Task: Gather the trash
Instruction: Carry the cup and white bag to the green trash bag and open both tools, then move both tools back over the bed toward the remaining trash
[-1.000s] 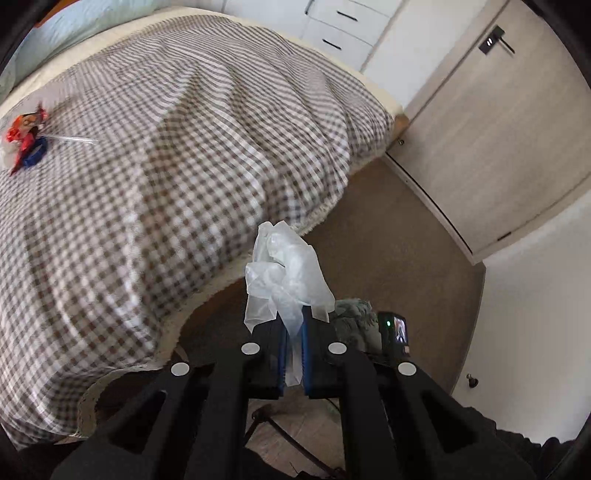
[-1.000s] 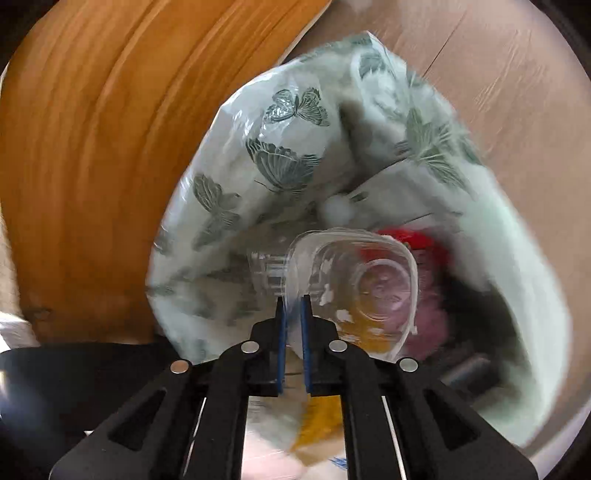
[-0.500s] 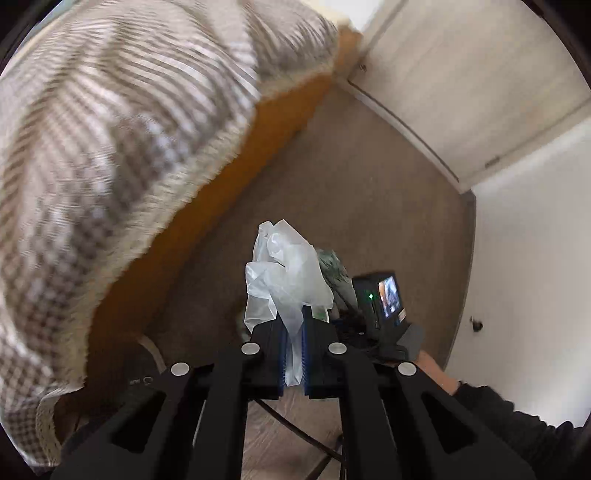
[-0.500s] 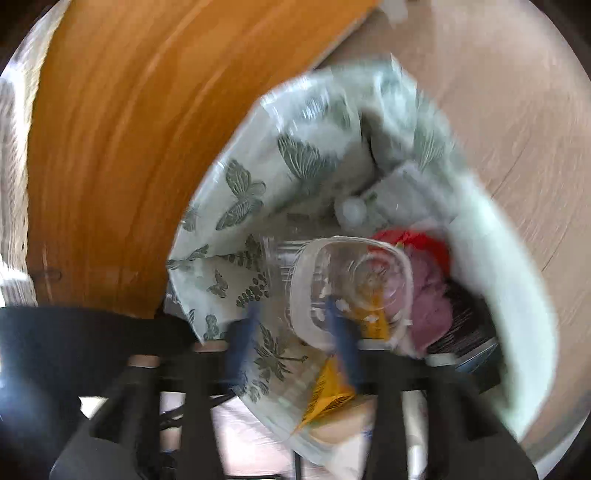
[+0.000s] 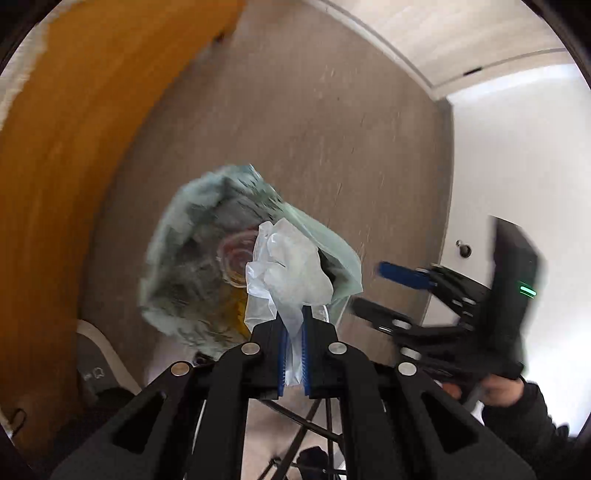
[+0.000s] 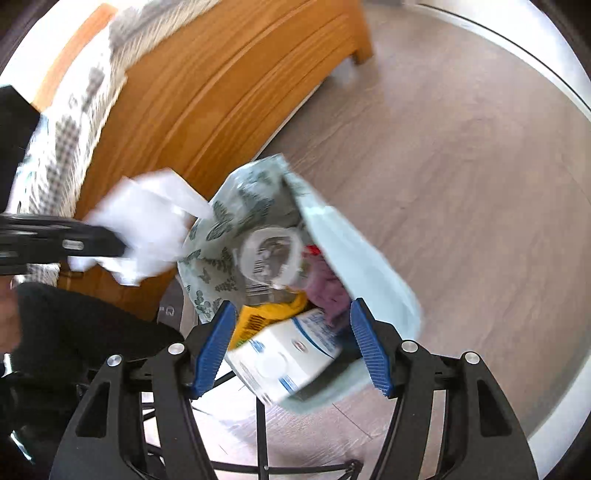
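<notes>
Left wrist view: plastic glove (image 5: 286, 264) now over trash bag (image 5: 192, 258).

Left claw (image 5: 293, 350) clamped, pointing steeply down; right claw (image 6: 291, 343) jaws apart, empty.

Below me runs a grey-brown wood-grain floor (image 6: 461, 155), pale where daylight washes over it. On my left the side panel of an orange-brown wooden bed frame (image 6: 207, 110) runs along the floor, its corner post standing on the boards at the far end. Over the frame's top edge hangs a brown-and-white checked bedspread (image 6: 70, 136), blurred. At the far edge of the floor a light wood-look door (image 5: 461, 33) meets a white wall (image 5: 517, 177), and a small doorstop (image 5: 463, 250) sits where wall meets floor.
</notes>
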A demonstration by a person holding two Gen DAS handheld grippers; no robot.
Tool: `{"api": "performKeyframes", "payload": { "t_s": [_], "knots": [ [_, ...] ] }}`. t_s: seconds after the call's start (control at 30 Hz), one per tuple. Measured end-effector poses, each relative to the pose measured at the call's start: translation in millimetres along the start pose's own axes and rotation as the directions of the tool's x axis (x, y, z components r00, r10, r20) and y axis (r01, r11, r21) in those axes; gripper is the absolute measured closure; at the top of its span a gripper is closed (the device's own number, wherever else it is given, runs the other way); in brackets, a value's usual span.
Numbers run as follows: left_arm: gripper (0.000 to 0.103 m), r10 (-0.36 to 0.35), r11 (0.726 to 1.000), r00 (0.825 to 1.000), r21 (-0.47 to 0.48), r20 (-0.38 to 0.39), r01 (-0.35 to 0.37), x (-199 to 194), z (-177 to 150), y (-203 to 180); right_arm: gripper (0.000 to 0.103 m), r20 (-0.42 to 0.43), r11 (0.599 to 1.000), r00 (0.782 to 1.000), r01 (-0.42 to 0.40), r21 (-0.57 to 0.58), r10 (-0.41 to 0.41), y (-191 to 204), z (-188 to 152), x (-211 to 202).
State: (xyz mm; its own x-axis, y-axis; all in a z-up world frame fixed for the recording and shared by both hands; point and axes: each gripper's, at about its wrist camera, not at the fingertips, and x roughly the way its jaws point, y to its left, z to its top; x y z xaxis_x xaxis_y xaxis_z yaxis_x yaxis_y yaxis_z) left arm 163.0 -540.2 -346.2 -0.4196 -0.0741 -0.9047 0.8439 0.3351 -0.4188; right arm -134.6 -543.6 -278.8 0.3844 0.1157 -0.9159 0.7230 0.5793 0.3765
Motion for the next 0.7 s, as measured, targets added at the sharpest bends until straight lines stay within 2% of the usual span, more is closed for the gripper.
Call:
{"api": "performKeyframes", "payload": {
  "t_s": [0.1, 0.17, 0.2, 0.23, 0.27, 0.37, 0.47, 0.63, 0.7],
  "knots": [
    [0.099, -0.05, 0.999, 0.996, -0.012, -0.08, 0.049, 30.5, 4.9, -9.2, 0.041, 0.028, 0.999, 1.0, 0.013, 0.04, -0.014, -18.4, -9.1, -21.8],
    [0.099, -0.034, 0.999, 0.994, -0.013, -0.103, 0.033, 53.8, 10.9, -21.1, 0.041, 0.029, 0.999, 0.999, 0.022, 0.044, -0.023, -24.7, -15.6, -29.2],
    [0.085, -0.004, 1.0, 0.995, -0.007, -0.101, 0.004, 64.3, 12.8, -25.3, 0.041, 0.031, 0.999, 0.999, 0.032, 0.04, -0.033, -27.6, -16.4, -33.2],
    [0.055, 0.052, 0.999, 0.994, -0.012, -0.098, -0.053, 73.1, 13.8, -25.7, 0.041, 0.03, 0.998, 0.999, 0.043, 0.039, -0.044, -27.6, -20.0, -31.9],
    [0.045, 0.114, 0.993, 0.988, -0.009, -0.102, -0.115, 80.0, 13.2, -26.5, 0.041, 0.026, 0.998, 0.998, 0.05, 0.041, -0.051, -28.7, -22.3, -30.6],
    [0.044, 0.19, 0.981, 0.978, -0.011, -0.087, -0.192, 80.9, 14.8, -18.6, 0.041, 0.012, 0.998, 0.999, 0.036, 0.054, -0.037, -31.3, -25.3, -26.0],
    [0.044, 0.121, 0.988, 0.992, -0.093, -0.037, -0.124, 63.4, 19.4, -9.1, 0.041, -0.004, 0.999, 0.999, 0.042, 0.034, -0.042, -28.7, -22.8, -23.4],
    [0.044, 0.178, 0.98, 0.984, -0.093, 0.014, -0.176, 43.8, 15.3, -7.4, 0.041, -0.017, 0.998, 0.998, 0.054, -0.03, -0.054, -6.3, -17.9, -18.8],
    [0.044, 0.161, 0.983, 0.986, -0.093, 0.035, -0.157, 33.2, 14.2, -6.0, 0.041, -0.018, 0.997, 0.998, 0.052, -0.052, -0.053, 0.2, -15.1, -16.8]
  ]
}}
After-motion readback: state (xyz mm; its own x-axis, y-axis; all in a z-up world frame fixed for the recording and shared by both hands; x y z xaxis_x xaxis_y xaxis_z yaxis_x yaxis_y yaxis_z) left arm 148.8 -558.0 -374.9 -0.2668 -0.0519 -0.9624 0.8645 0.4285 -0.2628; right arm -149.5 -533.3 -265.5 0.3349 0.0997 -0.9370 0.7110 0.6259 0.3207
